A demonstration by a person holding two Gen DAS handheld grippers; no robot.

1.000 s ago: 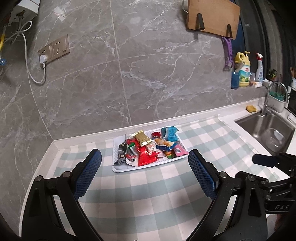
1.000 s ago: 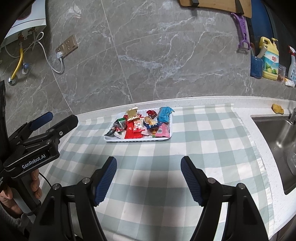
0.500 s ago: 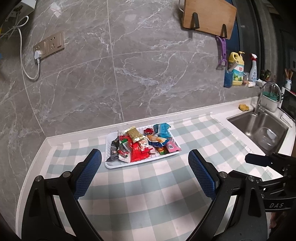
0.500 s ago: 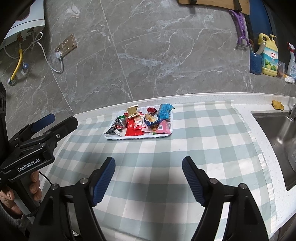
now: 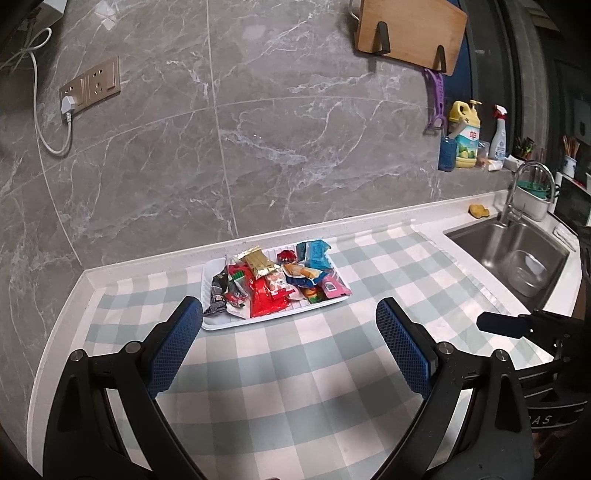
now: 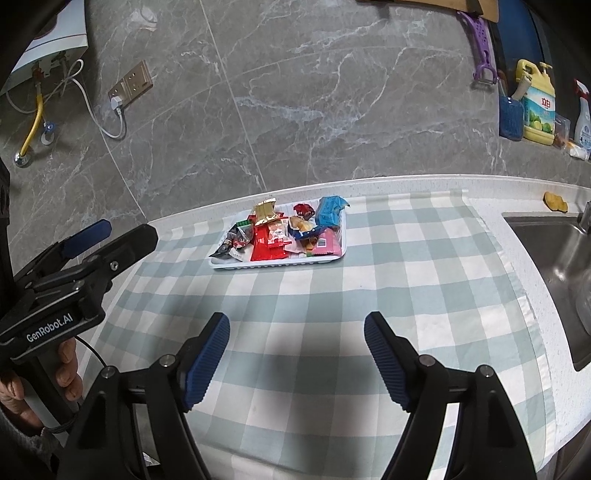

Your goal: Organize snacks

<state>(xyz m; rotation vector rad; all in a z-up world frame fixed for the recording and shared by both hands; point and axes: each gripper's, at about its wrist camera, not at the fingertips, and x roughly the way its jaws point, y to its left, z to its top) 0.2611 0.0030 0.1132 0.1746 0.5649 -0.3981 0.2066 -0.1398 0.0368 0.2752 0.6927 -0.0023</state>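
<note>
A white tray (image 5: 236,324) near the back of the checked cloth holds a pile of snack packets: a red packet (image 5: 266,300), a gold one (image 5: 260,261), a blue one (image 5: 314,254) and a pink one (image 5: 331,288). It also shows in the right wrist view (image 6: 258,265). My left gripper (image 5: 290,341) is open and empty, above the cloth just in front of the tray. My right gripper (image 6: 295,354) is open and empty, farther back from the tray. The left gripper's body (image 6: 74,273) shows at the left of the right wrist view.
A steel sink (image 5: 517,254) with a tap lies at the right. Bottles (image 5: 464,136) stand on a ledge behind it. A wooden board (image 5: 406,29) hangs on the marble wall. A socket with a white cable (image 5: 92,86) is at the left.
Both grippers have drawn back and risen a little; the tray looks slightly smaller and farther off. Both stay open and empty.
</note>
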